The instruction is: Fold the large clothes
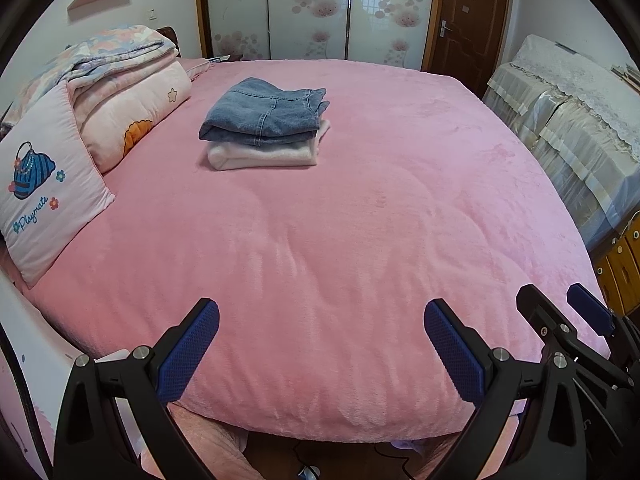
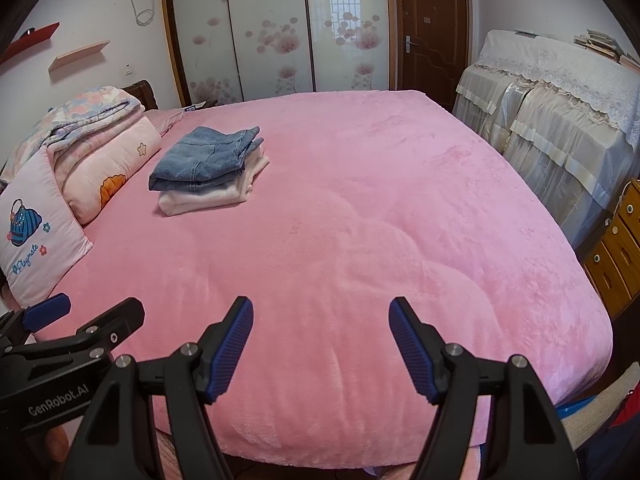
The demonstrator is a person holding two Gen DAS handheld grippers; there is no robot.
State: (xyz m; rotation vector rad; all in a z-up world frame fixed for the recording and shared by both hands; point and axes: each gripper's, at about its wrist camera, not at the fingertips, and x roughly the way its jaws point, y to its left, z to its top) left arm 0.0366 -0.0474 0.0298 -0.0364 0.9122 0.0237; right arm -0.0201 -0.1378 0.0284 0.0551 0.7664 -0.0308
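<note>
Folded jeans (image 1: pixel 262 114): blue denim, folded into a compact rectangle, lying on top of a second folded garment. Position: far left part of the bed, near the bedding pile, well apart from both grippers.

Folded pale garment (image 1: pixel 264 155): cream or pale pink, soft-looking, folded flat directly under the jeans and touching them; its near and right edges stick out from beneath the denim. Together the two form one neat stack.

Bed (image 1: pixel 360 220): covered by a pink plush blanket; apart from the stack, its broad middle and near part carry nothing, with only shallow creases in the pile.

Bedding pile (image 1: pixel 120 80): folded quilts, floral on top and pink with a flower print below, stacked at the left head end, just beside the clothes stack.

Pillow (image 1: pixel 44 188): pale pink, printed with a blue handbag and the word "Playmate", leaning against the bedding pile.

Left gripper (image 1: pixel 320 344): black frame, blue textured fingers (image 1: pixel 188 344) spread wide apart over the near edge of the bed, nothing between them.

Right gripper (image 2: pixel 321 346): same build, fingers (image 2: pixel 230 346) likewise released and holding nothing, hovering over the near edge beside the left gripper.

Wardrobe (image 1: pixel 312 8): sliding doors with a pink blossom pattern, closed; contents not visible.

Door (image 1: pixel 468 20): brown wood, closed, right of the wardrobe.

Covered furniture (image 1: pixel 560 120): draped in lace and cream cloth along the right wall; what is under it cannot be told.

Drawer cabinet (image 2: pixel 616 256): wooden, drawers shut, at the right edge.
</note>
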